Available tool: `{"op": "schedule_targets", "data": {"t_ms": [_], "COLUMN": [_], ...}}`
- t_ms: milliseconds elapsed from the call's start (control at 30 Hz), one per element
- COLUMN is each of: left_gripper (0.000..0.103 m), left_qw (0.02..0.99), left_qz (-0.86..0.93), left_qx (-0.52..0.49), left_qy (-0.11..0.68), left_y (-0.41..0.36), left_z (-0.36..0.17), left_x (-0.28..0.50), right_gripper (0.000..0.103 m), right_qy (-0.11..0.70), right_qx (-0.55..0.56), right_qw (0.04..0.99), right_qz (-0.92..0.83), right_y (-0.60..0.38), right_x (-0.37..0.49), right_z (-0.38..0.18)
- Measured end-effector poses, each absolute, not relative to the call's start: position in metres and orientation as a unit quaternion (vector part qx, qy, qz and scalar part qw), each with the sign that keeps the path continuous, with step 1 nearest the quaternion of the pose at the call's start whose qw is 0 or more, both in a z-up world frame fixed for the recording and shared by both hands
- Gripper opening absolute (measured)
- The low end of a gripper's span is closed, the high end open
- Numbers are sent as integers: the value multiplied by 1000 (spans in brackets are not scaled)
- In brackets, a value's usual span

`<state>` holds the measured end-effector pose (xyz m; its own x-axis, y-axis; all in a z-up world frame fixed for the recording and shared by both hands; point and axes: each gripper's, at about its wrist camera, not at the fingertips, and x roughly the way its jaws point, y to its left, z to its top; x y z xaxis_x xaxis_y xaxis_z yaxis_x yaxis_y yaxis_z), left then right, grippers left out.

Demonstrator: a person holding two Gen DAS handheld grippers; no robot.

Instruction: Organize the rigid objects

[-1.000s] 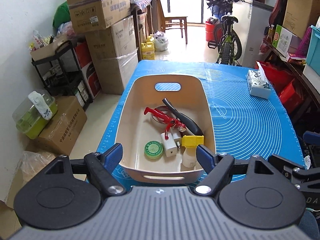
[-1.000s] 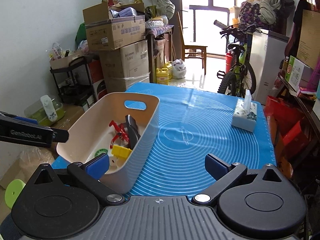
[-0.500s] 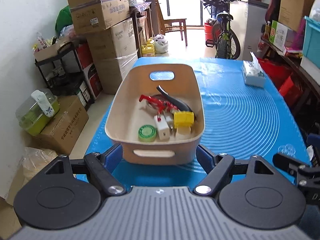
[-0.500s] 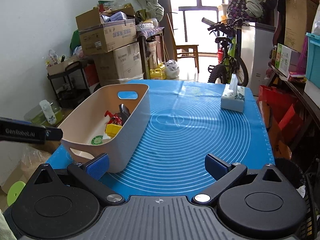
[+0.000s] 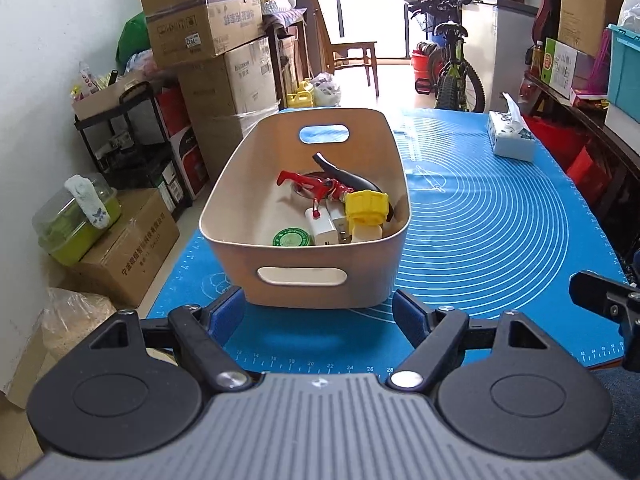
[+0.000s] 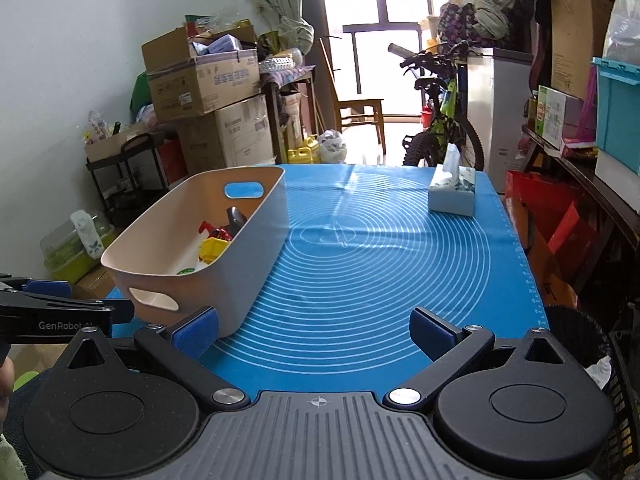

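A beige plastic bin (image 5: 320, 280) stands on the left part of the blue mat (image 5: 500, 232). It holds a red tool (image 5: 310, 182), a black handle (image 5: 344, 172), a yellow-capped bottle (image 5: 367, 216), a white charger (image 5: 324, 232) and a green round tin (image 5: 292, 238). My left gripper (image 5: 320, 312) is open and empty, just in front of the bin's near wall. My right gripper (image 6: 314, 330) is open and empty, low over the mat's near edge, right of the bin (image 6: 240, 264).
A tissue box (image 6: 452, 196) sits at the mat's far right. Stacked cardboard boxes (image 5: 208, 40) and a black shelf (image 5: 132, 148) line the left wall. A bicycle (image 5: 452, 72) and a chair (image 5: 352, 52) stand beyond the table. Shelves with boxes (image 6: 568, 120) run along the right.
Both grippers have pulled back toward the near edge of the table. The bin now appears farther away in both views. Both stay open and empty.
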<state>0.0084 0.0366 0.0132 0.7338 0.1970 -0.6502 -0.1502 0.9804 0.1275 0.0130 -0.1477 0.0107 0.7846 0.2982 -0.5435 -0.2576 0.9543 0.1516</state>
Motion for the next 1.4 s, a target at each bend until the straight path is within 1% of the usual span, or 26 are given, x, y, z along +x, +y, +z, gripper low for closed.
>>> {"op": "schedule_targets", "data": {"t_ms": [200,600,1400], "left_gripper": [81,81,81], "left_qw": [936,932,931], "left_qz": [87,81,81], "left_qx": [24,14,23], "left_qy": [339,352,356], "left_y": [35,39,37], "left_z": [10,5,3], "left_x": [7,10,9], "right_gripper": [100,100,100], "right_qy": [280,282,291], "right_qx": [48,23,17], "right_qw": [948,948,947], "right_qz": [145,143,137], "right_y": [-152,-141,-139], "right_x": [10,9,12], "right_z": [2,-1,-3]}}
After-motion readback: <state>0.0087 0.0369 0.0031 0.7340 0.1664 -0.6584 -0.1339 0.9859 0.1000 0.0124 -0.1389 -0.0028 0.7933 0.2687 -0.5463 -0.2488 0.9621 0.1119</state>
